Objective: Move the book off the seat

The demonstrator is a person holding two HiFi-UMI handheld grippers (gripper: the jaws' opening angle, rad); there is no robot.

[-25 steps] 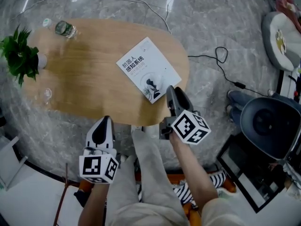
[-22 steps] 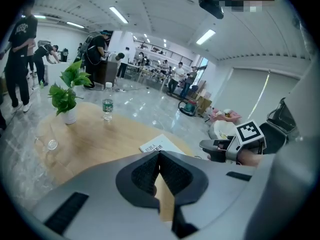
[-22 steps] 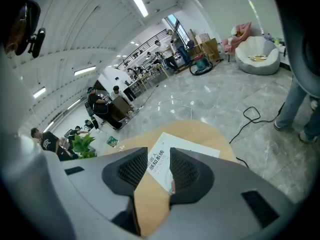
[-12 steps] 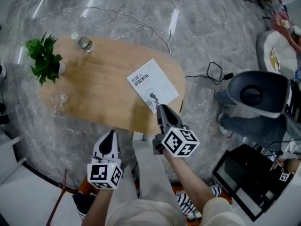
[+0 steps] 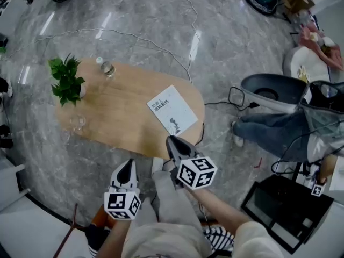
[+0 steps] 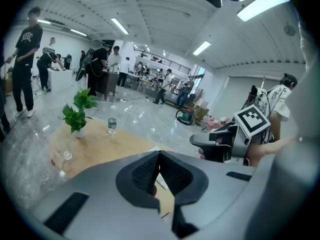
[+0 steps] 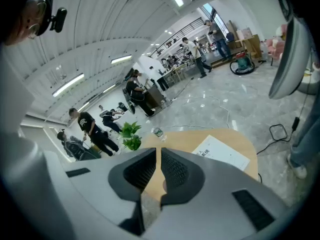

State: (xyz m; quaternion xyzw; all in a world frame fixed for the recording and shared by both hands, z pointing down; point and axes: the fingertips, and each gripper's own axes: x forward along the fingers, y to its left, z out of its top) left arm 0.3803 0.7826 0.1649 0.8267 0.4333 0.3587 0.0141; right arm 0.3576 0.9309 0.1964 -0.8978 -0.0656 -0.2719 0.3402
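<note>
The white book lies flat on the right end of the oval wooden table; the right gripper view shows the same book ahead and to the right. My right gripper hangs just off the table's near edge, a short way from the book's near corner. Its jaws are closing to a narrow slit with nothing between them. My left gripper is lower left, off the table, with its jaws touching at the tips and holding nothing.
A potted plant, a water bottle and a clear glass stand on the table's left end. A grey chair and a person's legs are to the right. Cables run over the marble floor.
The head view has pulled back and the table looks smaller. Both grippers have drawn away from the table; the right one has left the book's corner.
</note>
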